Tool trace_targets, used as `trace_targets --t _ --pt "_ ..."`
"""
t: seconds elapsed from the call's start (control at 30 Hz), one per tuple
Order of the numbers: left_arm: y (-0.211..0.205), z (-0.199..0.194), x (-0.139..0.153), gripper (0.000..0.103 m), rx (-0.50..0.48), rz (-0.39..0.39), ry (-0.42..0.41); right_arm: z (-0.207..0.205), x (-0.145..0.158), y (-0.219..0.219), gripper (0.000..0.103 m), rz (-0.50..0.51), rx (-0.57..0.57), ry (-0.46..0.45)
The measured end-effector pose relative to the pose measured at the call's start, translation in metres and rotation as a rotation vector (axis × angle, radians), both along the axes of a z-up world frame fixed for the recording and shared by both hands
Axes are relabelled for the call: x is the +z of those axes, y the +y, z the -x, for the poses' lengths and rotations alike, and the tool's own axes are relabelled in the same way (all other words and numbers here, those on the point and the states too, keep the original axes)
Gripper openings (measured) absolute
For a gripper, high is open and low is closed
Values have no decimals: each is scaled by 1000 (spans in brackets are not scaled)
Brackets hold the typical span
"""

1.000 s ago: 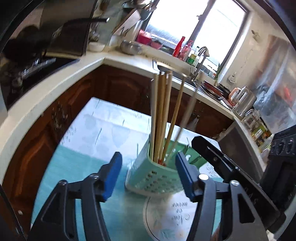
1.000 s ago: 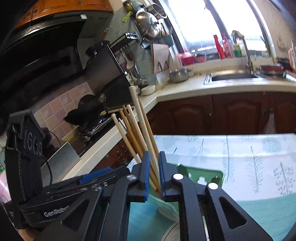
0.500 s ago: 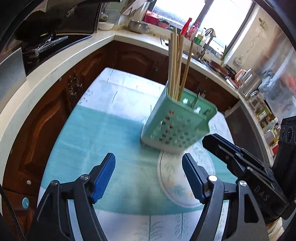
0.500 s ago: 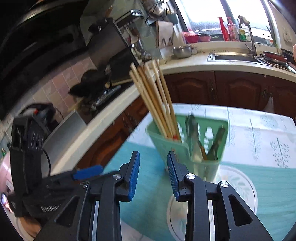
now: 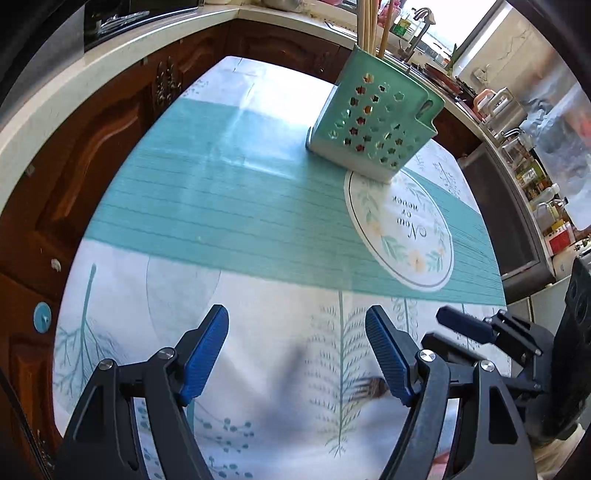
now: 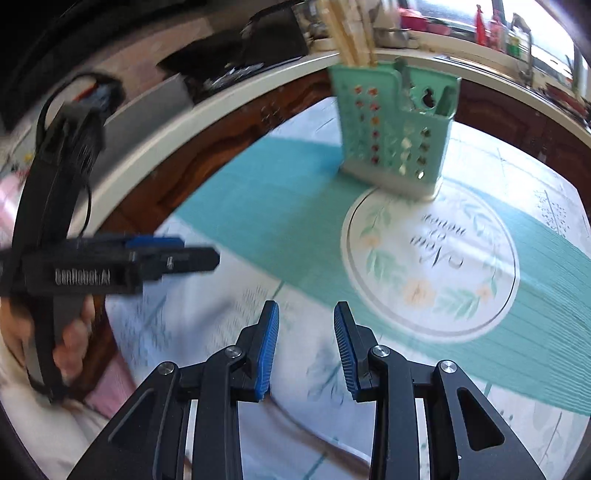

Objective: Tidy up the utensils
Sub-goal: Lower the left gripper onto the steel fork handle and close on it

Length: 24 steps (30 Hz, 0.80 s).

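Green utensil caddy [image 5: 373, 122] w/ chopsticks [image 5: 365, 16] upright on tablecloth [image 5: 229, 206]; both grippers' jaws open, empty.

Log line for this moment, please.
left gripper: open, empty | right gripper: open, empty | chopsticks: in caddy | fork: on table

Chopsticks [image 5: 369, 22] in caddy [image 5: 373, 122], caddy on table [image 5: 207, 206], round mat [image 5: 402, 229] before caddy

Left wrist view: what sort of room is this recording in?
A home kitchen, most likely: a sink tap on the counter, wooden cabinets, and a green utensil caddy of chopsticks on the table.
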<state>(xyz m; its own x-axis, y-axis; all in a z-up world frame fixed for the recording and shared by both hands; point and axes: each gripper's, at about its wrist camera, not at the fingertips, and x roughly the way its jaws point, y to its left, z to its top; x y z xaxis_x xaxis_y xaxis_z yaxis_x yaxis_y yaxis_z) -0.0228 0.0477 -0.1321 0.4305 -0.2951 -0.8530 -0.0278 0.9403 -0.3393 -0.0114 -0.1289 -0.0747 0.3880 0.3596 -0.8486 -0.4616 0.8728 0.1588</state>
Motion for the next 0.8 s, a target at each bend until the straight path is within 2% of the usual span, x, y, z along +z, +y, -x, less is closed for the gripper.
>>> trace_targets --t 0.17,0.37,0.57,0.8 --pt "10 19 -12 75 -12 95 26 36 -16 12 31 47 57 -17" --pt "4 30 -26 75 -78 231 64 48 -30 22 31 82 34 -45" --pt "-20 37 -30 75 -167 269 74 54 -21 24 31 76 9 -90" --pt "-33 41 -34 74 -173 286 53 64 -8 8 31 55 -67 -136"
